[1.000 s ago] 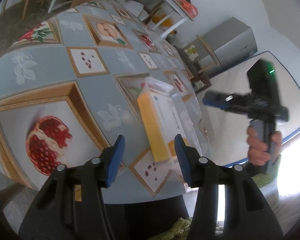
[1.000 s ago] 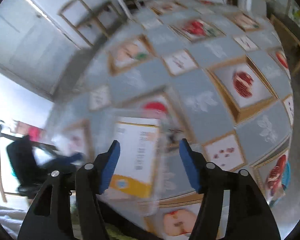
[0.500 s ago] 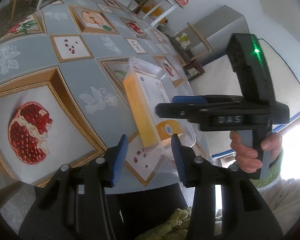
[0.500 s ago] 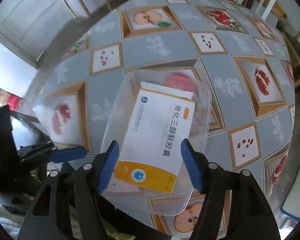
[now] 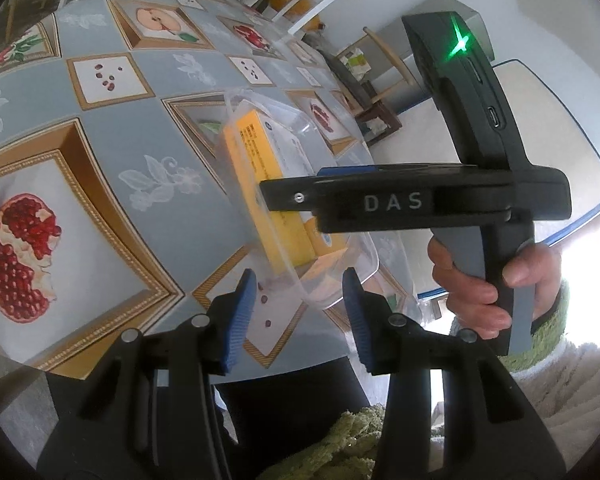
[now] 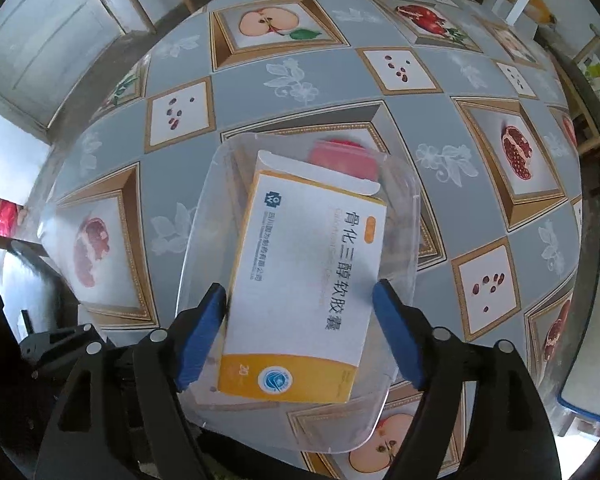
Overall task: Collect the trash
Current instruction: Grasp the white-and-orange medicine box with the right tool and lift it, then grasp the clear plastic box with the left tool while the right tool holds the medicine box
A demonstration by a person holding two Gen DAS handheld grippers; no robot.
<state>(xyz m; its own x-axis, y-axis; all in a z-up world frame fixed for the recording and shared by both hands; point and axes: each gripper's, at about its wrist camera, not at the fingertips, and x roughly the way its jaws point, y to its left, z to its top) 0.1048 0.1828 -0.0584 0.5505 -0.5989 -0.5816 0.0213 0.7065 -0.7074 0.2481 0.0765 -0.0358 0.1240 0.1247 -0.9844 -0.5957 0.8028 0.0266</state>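
We saw one box (image 6: 304, 288) in one clear tray (image 6: 404, 216), long axis toward upper frame, between our right gripper (image 6: 300, 336)'s opening jaws; left gripper (image 5: 300, 316) half-open, empty.

We count one medicine box (image 6: 304, 292) between our right claw's (image 6: 300, 336) opening fingers, lying in one clear plastic tray (image 6: 400, 216). One pink object (image 6: 346, 160) sits beyond the box. We see one hand (image 5: 484, 280) right of our left claw (image 5: 298, 316).
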